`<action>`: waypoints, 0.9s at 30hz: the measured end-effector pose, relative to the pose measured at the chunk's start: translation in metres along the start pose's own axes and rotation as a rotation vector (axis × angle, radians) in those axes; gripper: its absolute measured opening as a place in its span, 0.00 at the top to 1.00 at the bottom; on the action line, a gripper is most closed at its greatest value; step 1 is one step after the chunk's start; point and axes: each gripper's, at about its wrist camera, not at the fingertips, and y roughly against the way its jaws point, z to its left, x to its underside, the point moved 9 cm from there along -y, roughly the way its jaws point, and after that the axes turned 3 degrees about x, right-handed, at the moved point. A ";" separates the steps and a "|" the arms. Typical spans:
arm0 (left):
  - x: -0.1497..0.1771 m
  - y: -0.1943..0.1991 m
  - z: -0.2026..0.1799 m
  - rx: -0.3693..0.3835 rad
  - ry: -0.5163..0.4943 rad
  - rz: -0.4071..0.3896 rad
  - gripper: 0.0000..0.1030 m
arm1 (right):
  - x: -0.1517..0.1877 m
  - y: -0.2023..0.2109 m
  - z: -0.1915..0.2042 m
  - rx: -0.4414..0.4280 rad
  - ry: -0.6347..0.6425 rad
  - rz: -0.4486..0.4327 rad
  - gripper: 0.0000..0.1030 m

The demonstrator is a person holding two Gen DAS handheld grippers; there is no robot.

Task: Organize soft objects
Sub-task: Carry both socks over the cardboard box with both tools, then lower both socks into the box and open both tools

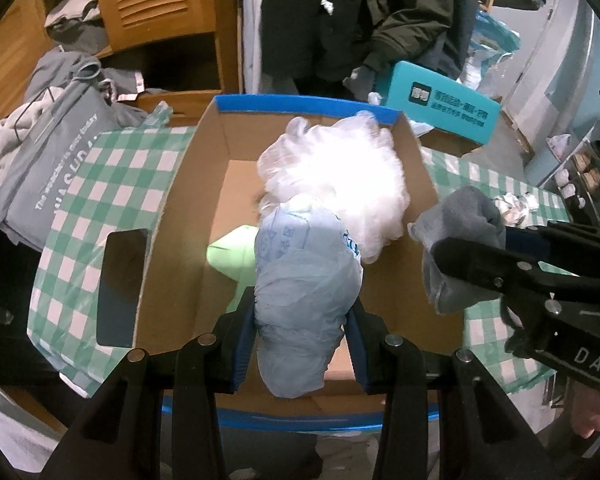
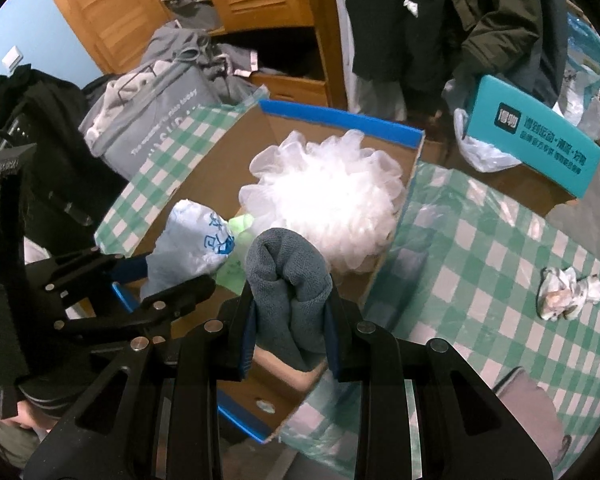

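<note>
Over the cardboard box [image 1: 172, 240] | left gripper [image 1: 304, 320] clamps pale-blue bag [image 1: 304, 300] | right gripper [image 2: 290, 320] clamps grey cloth [image 2: 288, 280] (both aloft)

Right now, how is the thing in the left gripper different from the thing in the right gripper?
The left gripper holds a pale blue plastic bag, crinkled, glossy and printed; the right gripper holds a grey cloth, matte, knitted-looking and plain. The bag hangs over the open cardboard box; the cloth is near the box's right wall. The bag's bundle looks bulkier than the cloth. Both are soft, bunched up and clamped between jaws.
</note>
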 end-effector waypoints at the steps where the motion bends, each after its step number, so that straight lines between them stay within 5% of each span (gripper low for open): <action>1: 0.001 -0.001 0.002 -0.002 0.004 0.005 0.59 | 0.000 -0.003 0.001 0.000 0.003 0.006 0.74; 11: 0.003 -0.001 0.012 -0.039 0.014 0.006 0.50 | 0.001 -0.013 0.012 -0.010 0.018 0.029 0.65; 17: 0.002 -0.001 0.014 -0.046 0.022 0.006 0.37 | 0.000 -0.012 0.010 0.002 0.013 0.016 0.45; 27: 0.001 0.000 -0.002 -0.027 -0.009 0.007 0.32 | 0.003 -0.003 0.000 0.011 -0.007 0.007 0.39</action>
